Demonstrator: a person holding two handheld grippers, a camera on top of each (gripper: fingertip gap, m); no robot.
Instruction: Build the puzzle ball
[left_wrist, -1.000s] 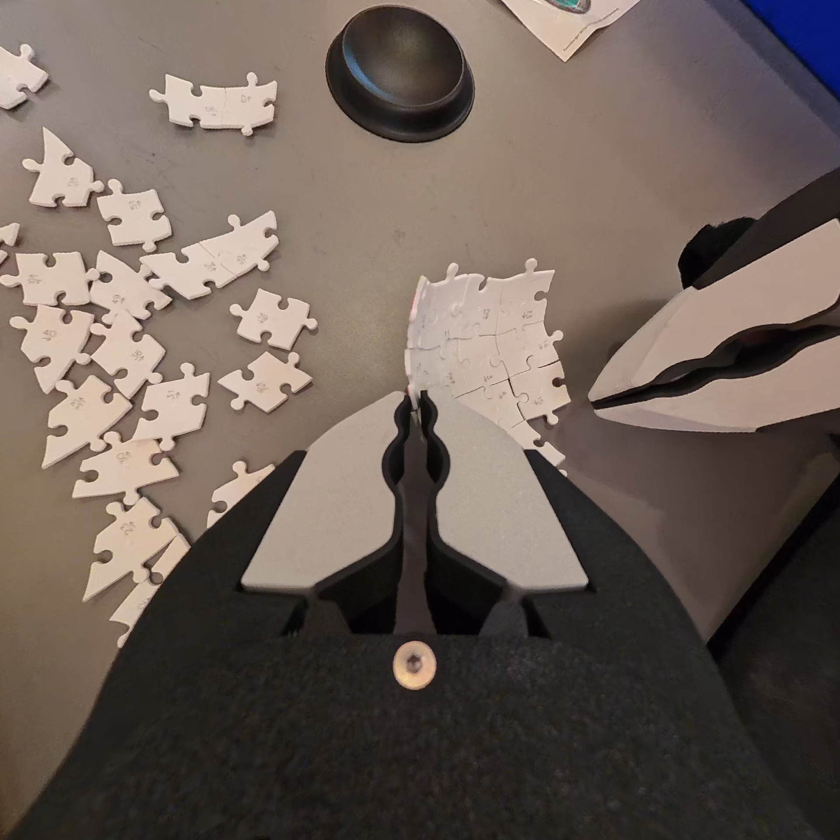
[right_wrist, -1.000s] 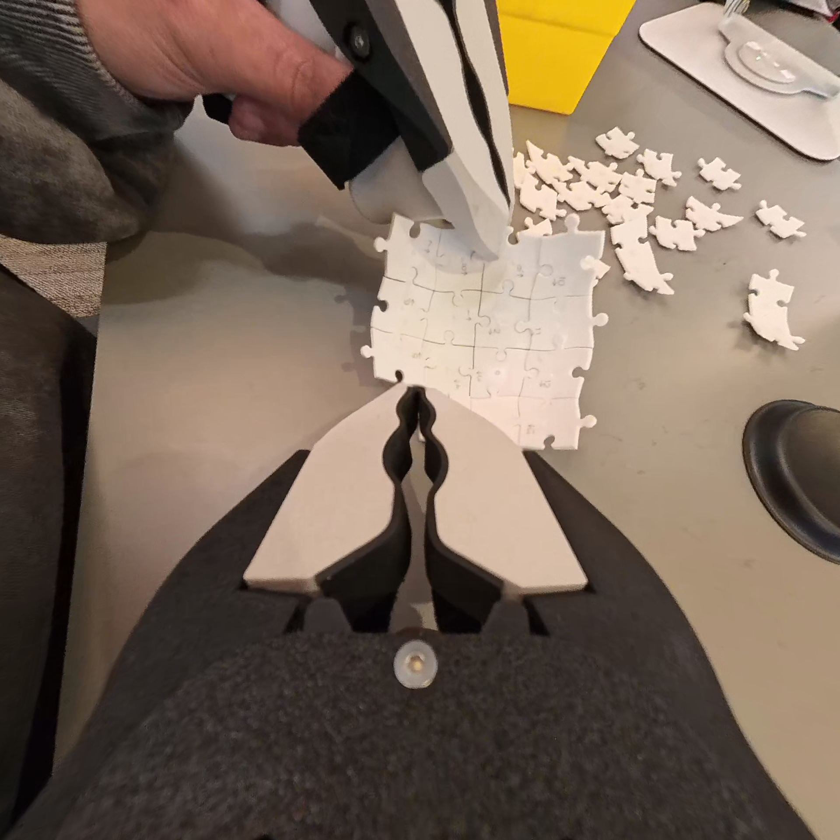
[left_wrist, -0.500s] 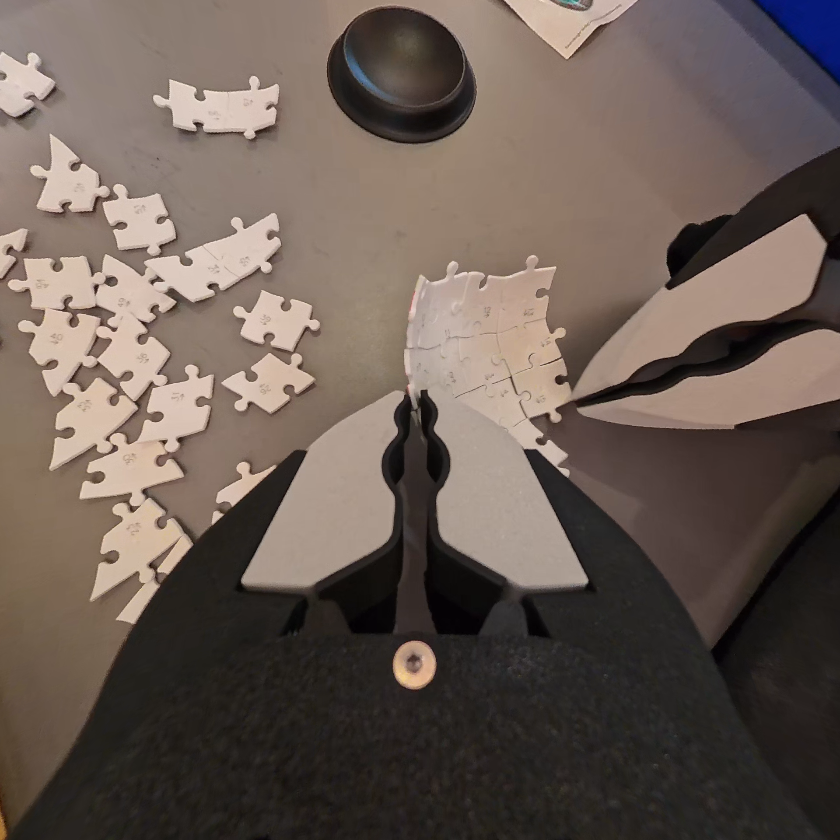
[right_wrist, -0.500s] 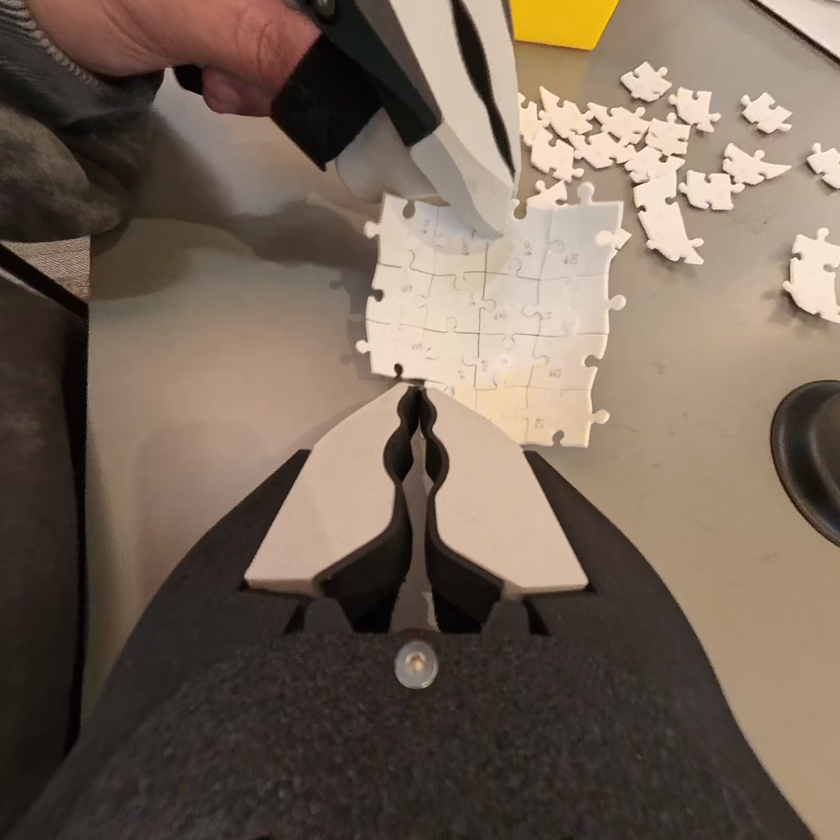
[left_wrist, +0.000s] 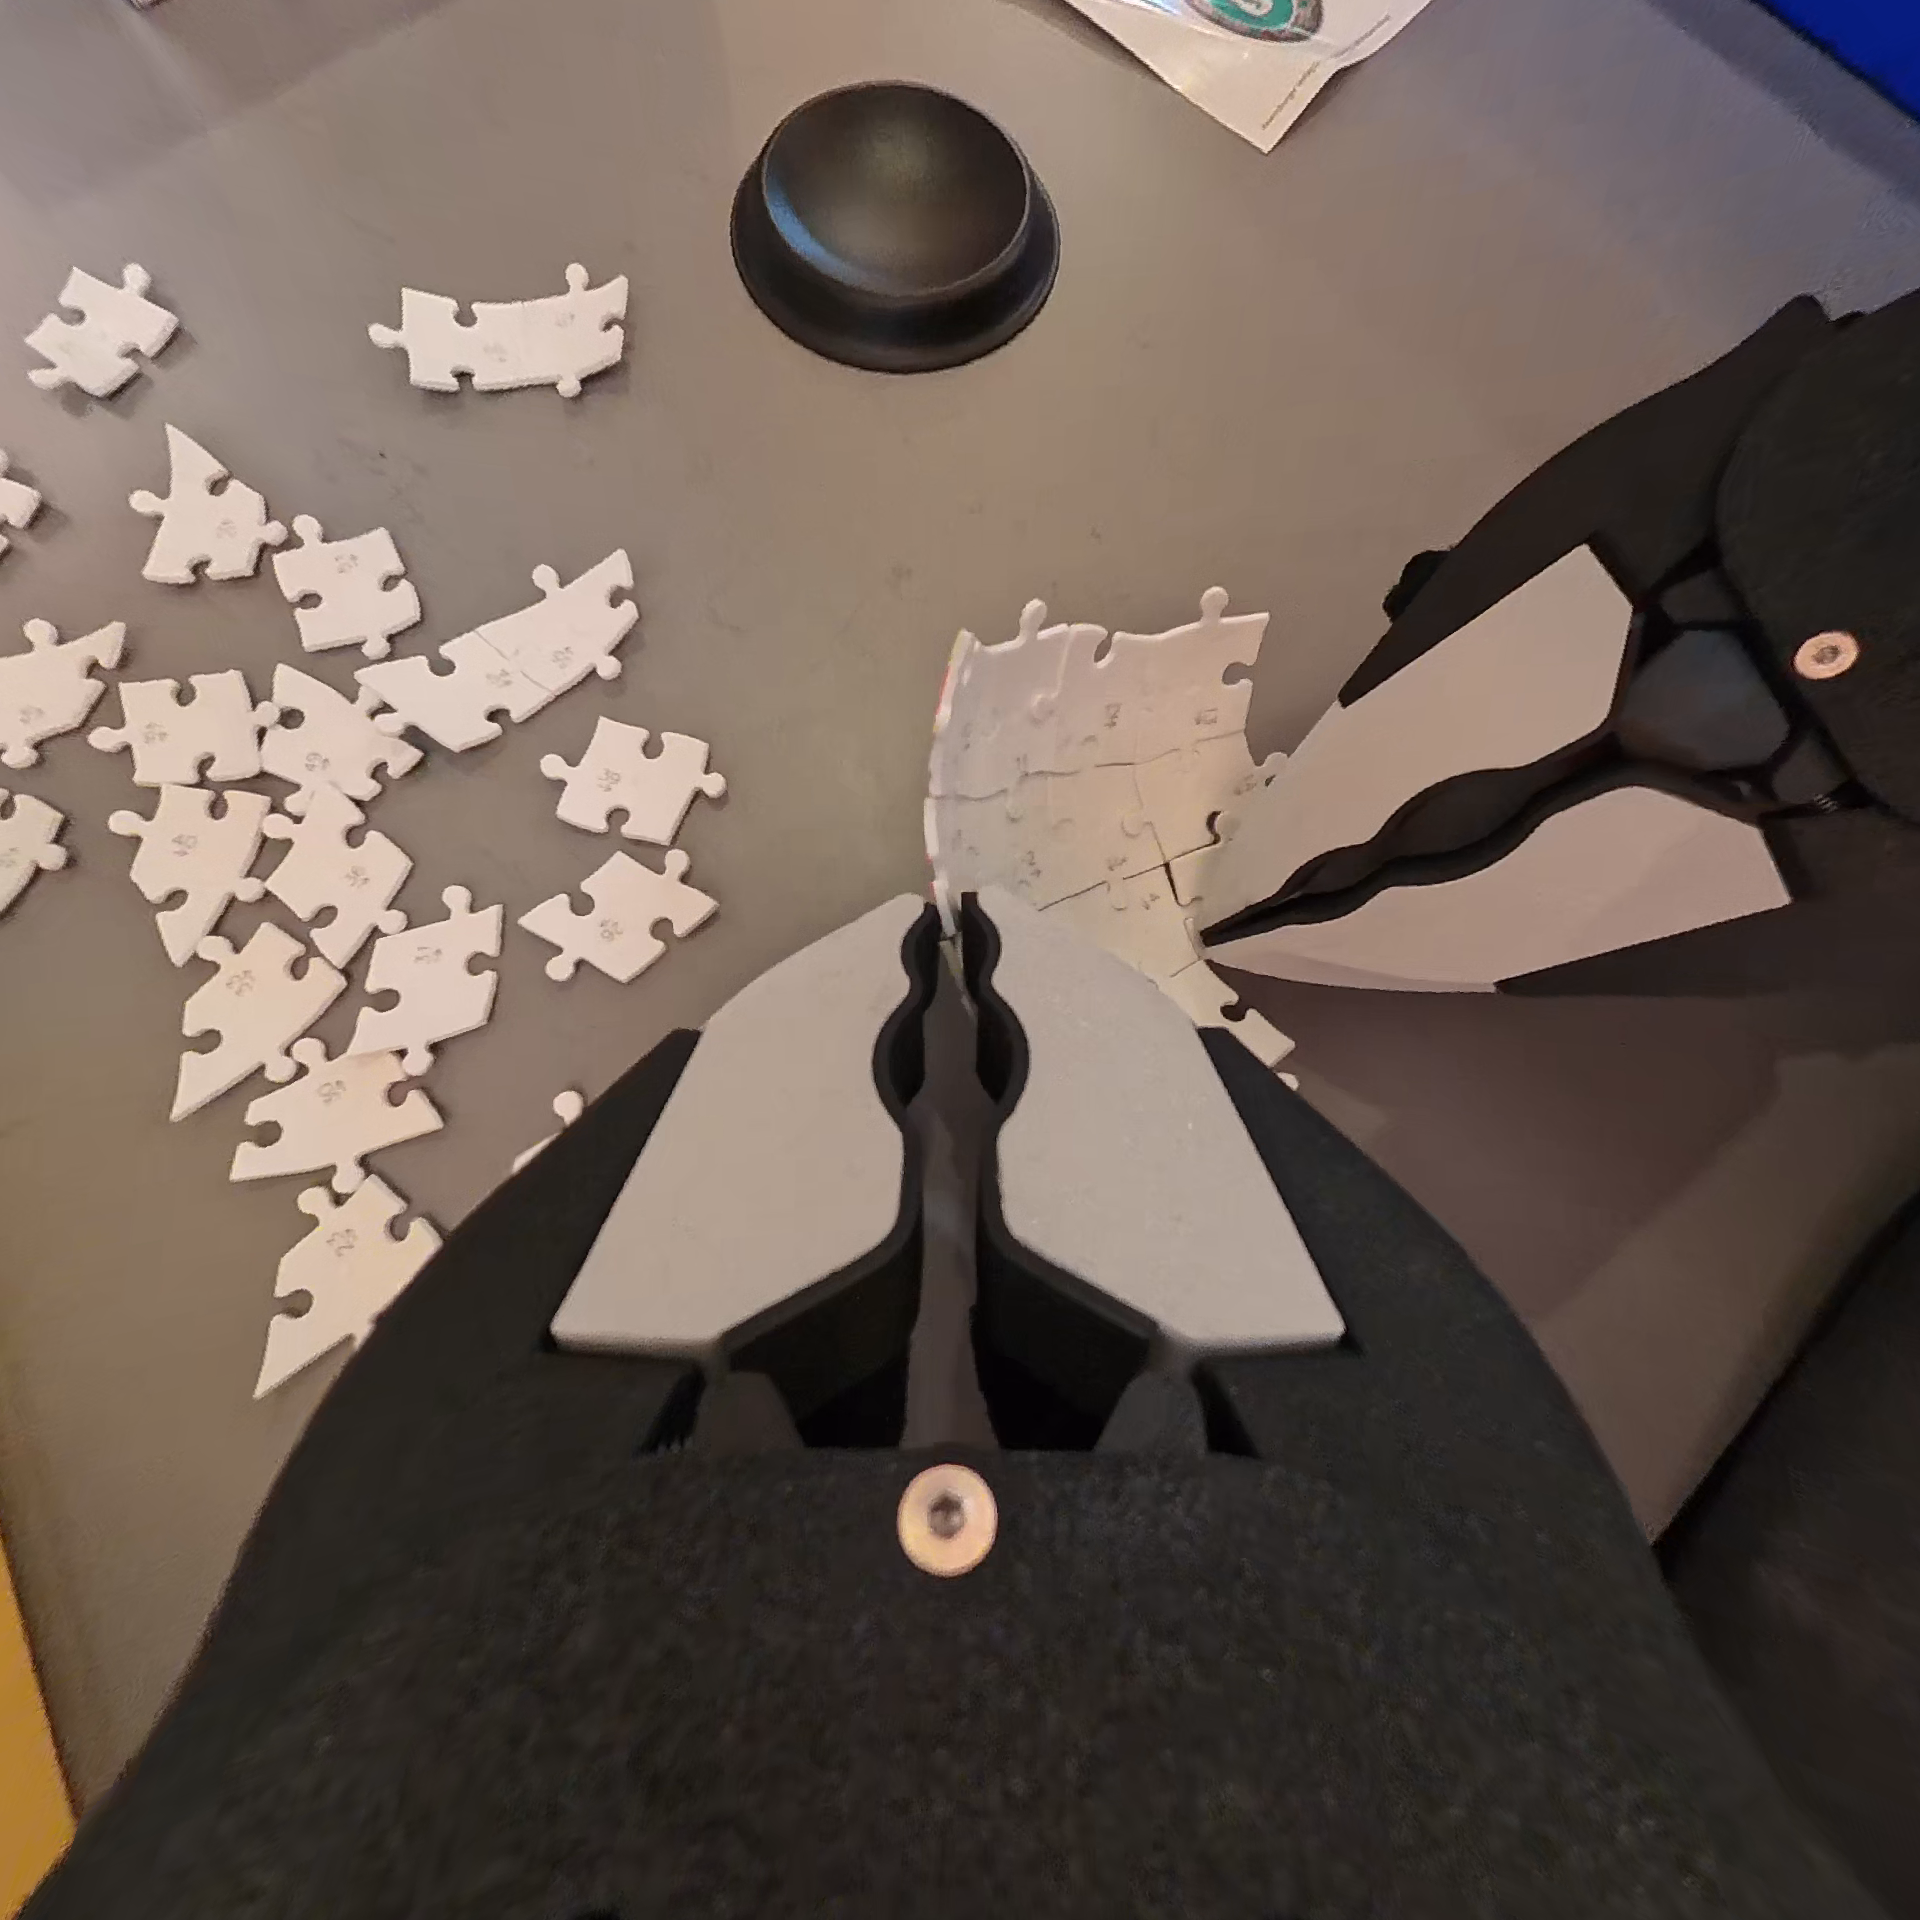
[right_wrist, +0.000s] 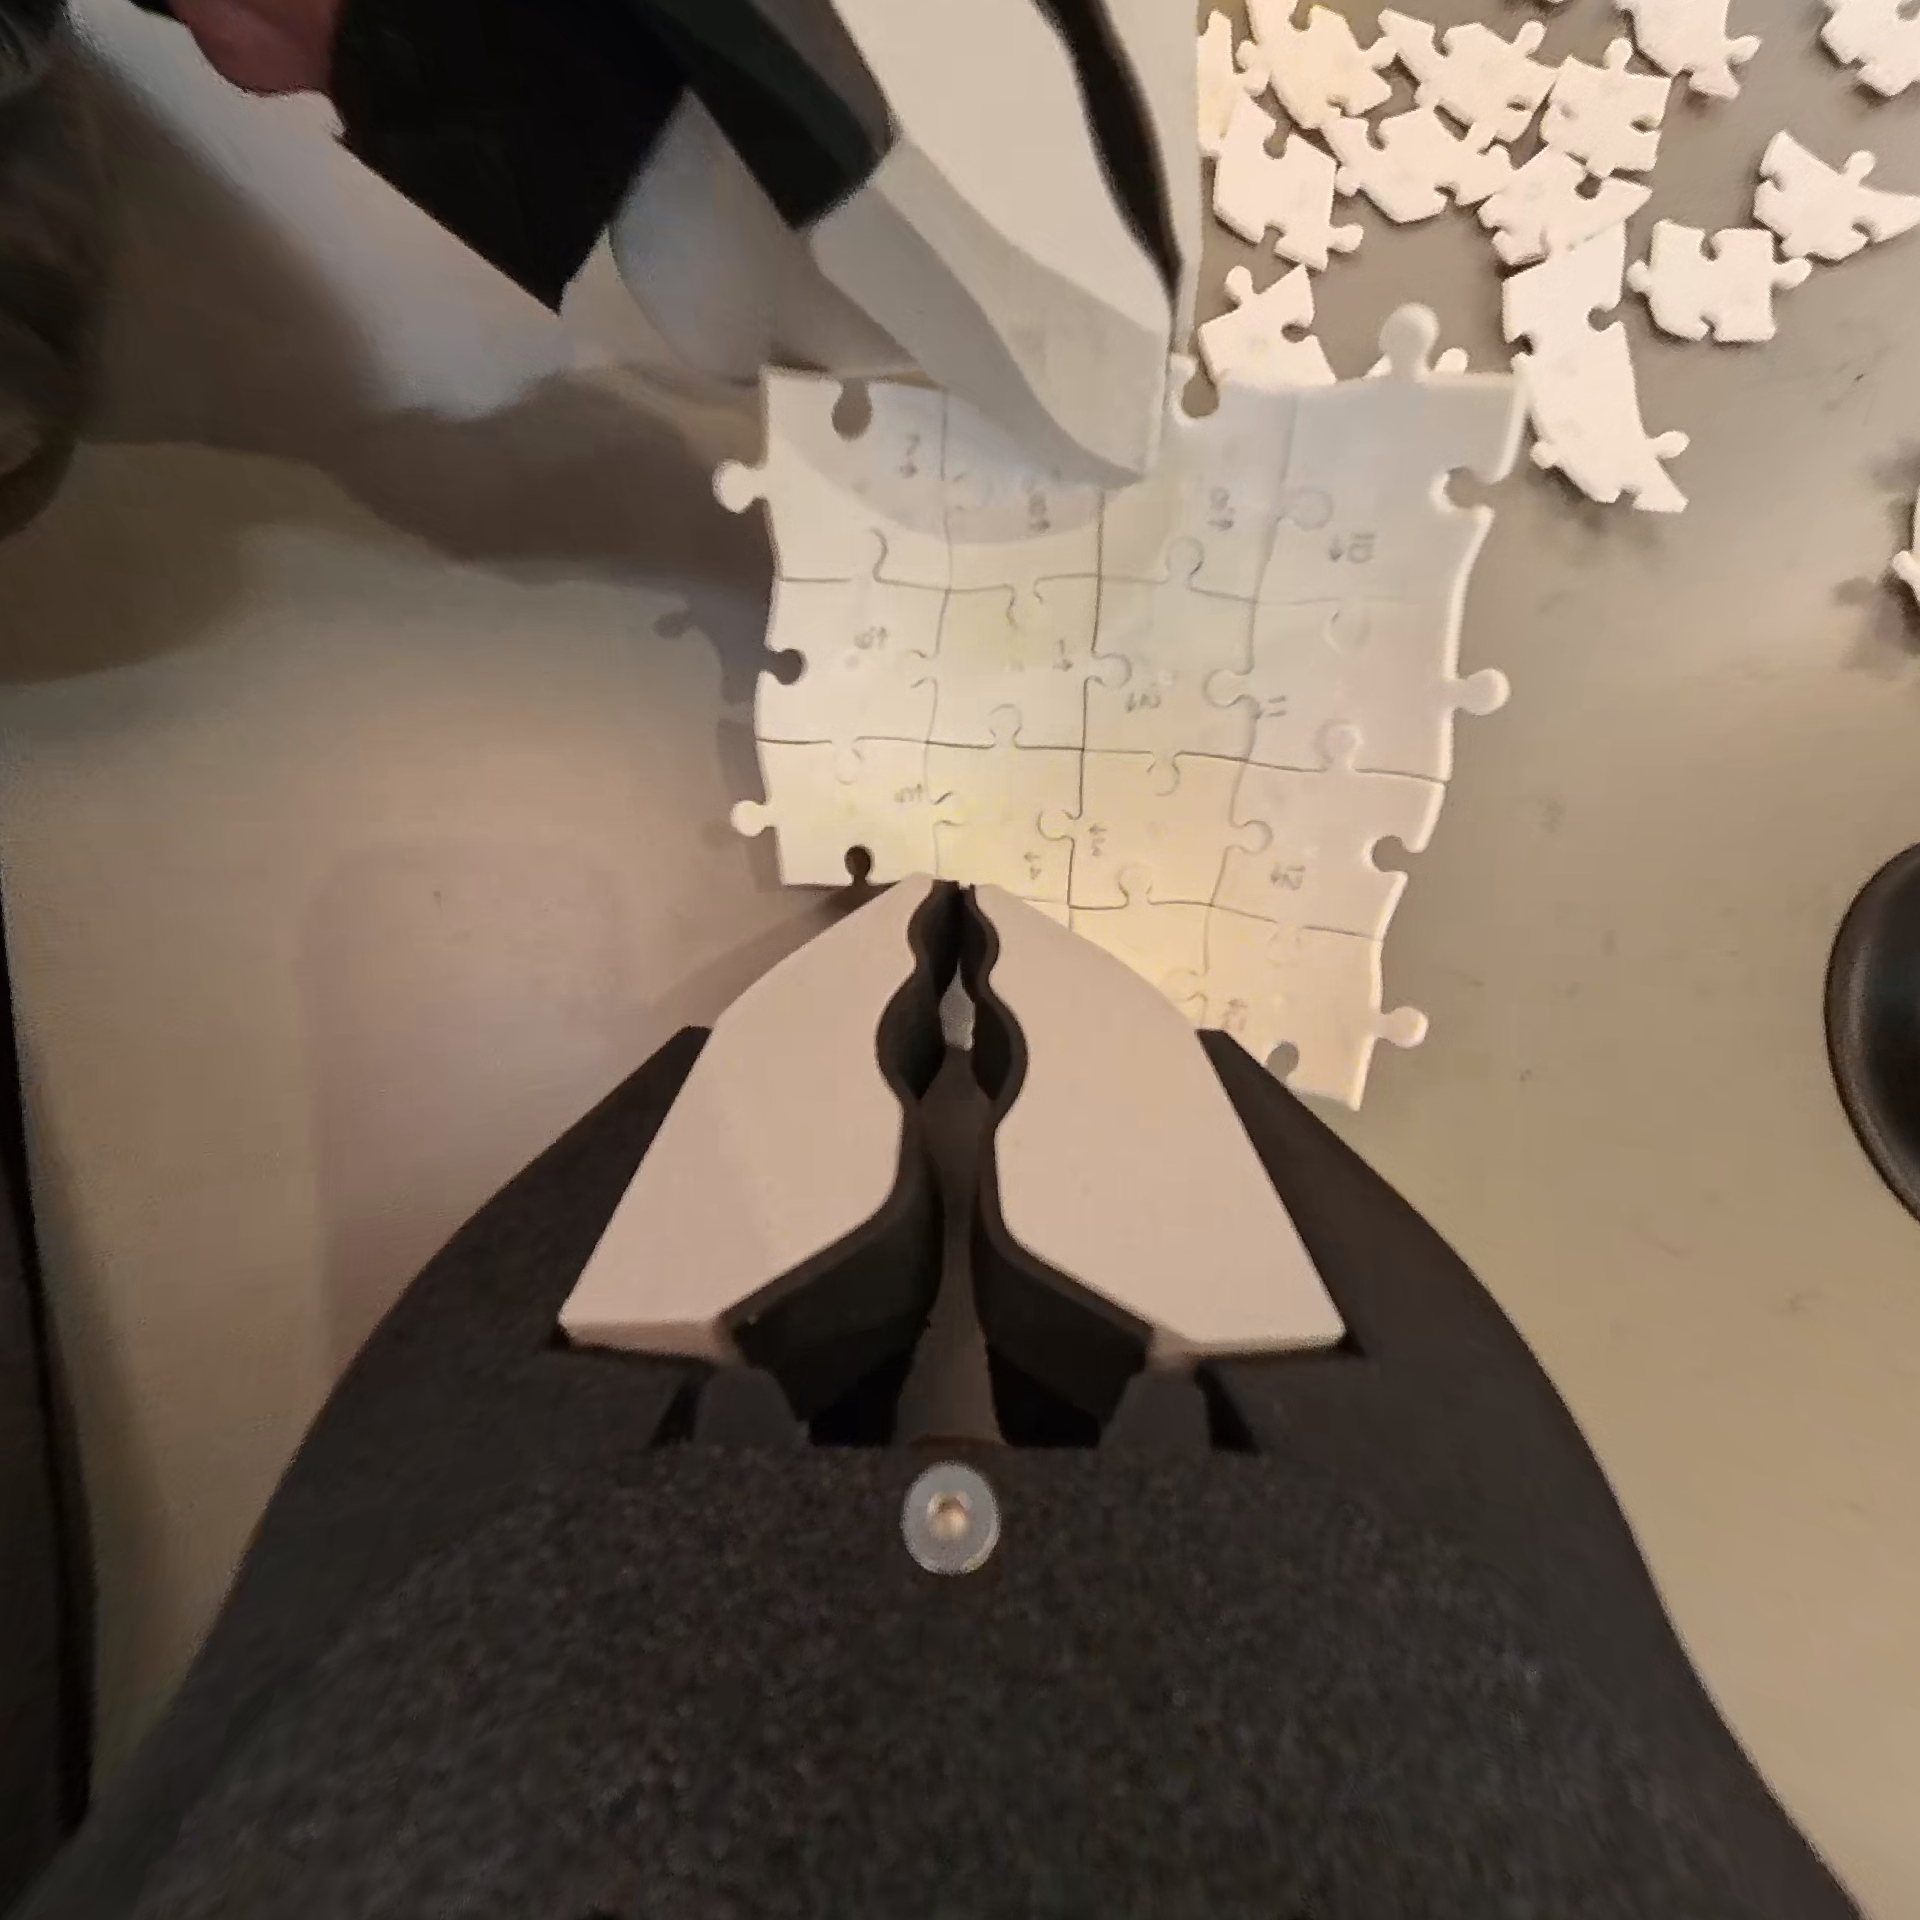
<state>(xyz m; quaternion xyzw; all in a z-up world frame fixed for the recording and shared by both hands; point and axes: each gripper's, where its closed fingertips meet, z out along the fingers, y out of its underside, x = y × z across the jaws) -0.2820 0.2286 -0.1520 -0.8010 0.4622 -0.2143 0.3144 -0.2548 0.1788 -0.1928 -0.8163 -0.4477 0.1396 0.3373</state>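
Curved panel (right_wrist: 1101, 717) of joined pieces held tilted above counter (left_wrist: 1195, 436). Left claw (left_wrist: 951, 914) pinched on one edge, right claw (right_wrist: 961, 894) pinched on opposite edge. Light, thin, seams likely fragile; grip edges only, gently.

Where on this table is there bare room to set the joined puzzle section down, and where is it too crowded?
Free: the grey table between the black dome stand, the loose pieces and the joined section; also the bare patch left of the section in the right wrist view. Crowded: among the scattered pieces.
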